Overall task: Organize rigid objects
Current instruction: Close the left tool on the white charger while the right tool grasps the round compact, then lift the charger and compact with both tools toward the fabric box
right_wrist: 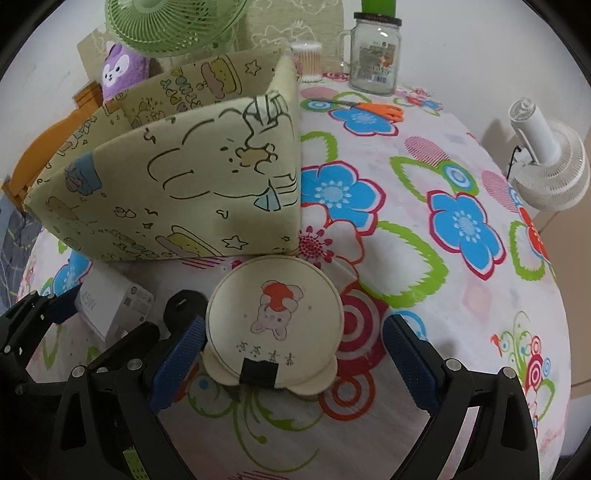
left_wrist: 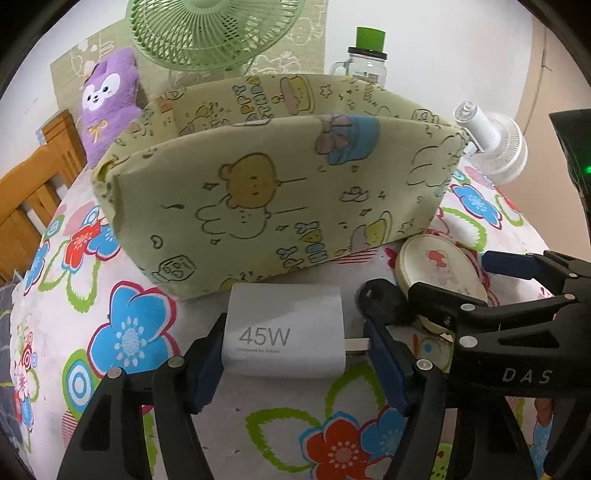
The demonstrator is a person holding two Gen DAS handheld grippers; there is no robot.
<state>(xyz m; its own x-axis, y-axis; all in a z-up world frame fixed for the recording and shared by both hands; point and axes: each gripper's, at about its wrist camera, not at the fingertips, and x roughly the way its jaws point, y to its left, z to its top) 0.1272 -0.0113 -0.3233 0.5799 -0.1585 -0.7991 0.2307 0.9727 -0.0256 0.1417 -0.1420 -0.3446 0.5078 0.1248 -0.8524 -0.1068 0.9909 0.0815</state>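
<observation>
Tablecloth (right_wrist: 461, 302): white with red, blue and green flowers; covers the whole table.
Fabric storage box (left_wrist: 280, 206): pale green, cartoon bear print, open top, upright at far centre of the table; far of both task items.
Green fan (left_wrist: 218, 29): far behind the box, beside a purple plush toy (left_wrist: 107, 107) at far left.
White desk fan (right_wrist: 550, 162): far right edge of the table.
Glass jar mug (right_wrist: 375, 55): far side, right of the box; orange-handled scissors (right_wrist: 373, 109) flat on the cloth just near of it.
Left gripper (left_wrist: 295, 350): blue pads pinching the charger, left pad on its flat left side, right pad at the plug prongs.
Right gripper (right_wrist: 291, 350): spread wide around the compact; left pad just beside its rim, contact uncertain; right pad apart from it.
45W charger (left_wrist: 286, 336): white block, flat on the cloth, near of the box, left of the compact.
Round compact (right_wrist: 275, 317): cream, bunny drawing on lid, black clasp at near edge; flat on the cloth, near the box's right corner.
</observation>
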